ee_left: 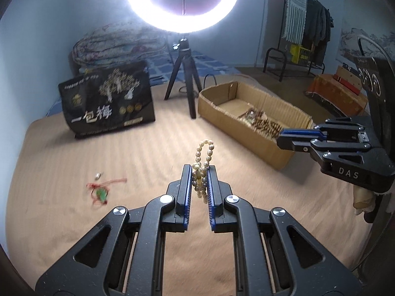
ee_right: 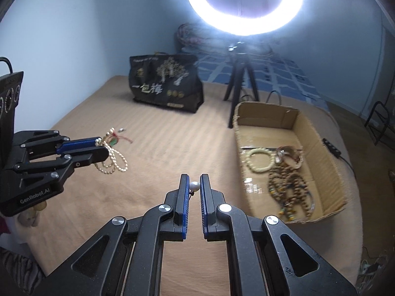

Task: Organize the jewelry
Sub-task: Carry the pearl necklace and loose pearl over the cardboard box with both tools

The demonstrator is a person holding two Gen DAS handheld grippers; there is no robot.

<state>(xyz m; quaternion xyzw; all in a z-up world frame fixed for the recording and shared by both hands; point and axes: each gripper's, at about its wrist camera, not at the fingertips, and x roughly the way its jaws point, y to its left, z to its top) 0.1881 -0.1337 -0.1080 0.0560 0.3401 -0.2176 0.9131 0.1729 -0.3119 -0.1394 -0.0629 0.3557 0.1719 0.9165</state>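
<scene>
My left gripper point(ee_left: 199, 170) is shut on a cream pearl necklace point(ee_left: 204, 157) and holds it above the tan bed cover; its loops hang from the gripper in the right wrist view point(ee_right: 114, 159). My right gripper point(ee_right: 194, 180) is shut on a single pearl earring point(ee_right: 194, 186). It shows at the right of the left wrist view point(ee_left: 280, 139), by the near end of the open cardboard box point(ee_left: 249, 125). The box point(ee_right: 328, 170) holds a cream bead bracelet point(ee_right: 260, 160), brown bead strands point(ee_right: 288, 192) and other pieces.
A red cord with a green pendant point(ee_left: 101, 192) and a small silver piece point(ee_left: 98, 175) lie on the cover at the left. A black printed bag point(ee_left: 108, 98), a tripod point(ee_left: 184, 79) with a ring light point(ee_left: 182, 2) and folded quilts point(ee_left: 116, 44) stand behind.
</scene>
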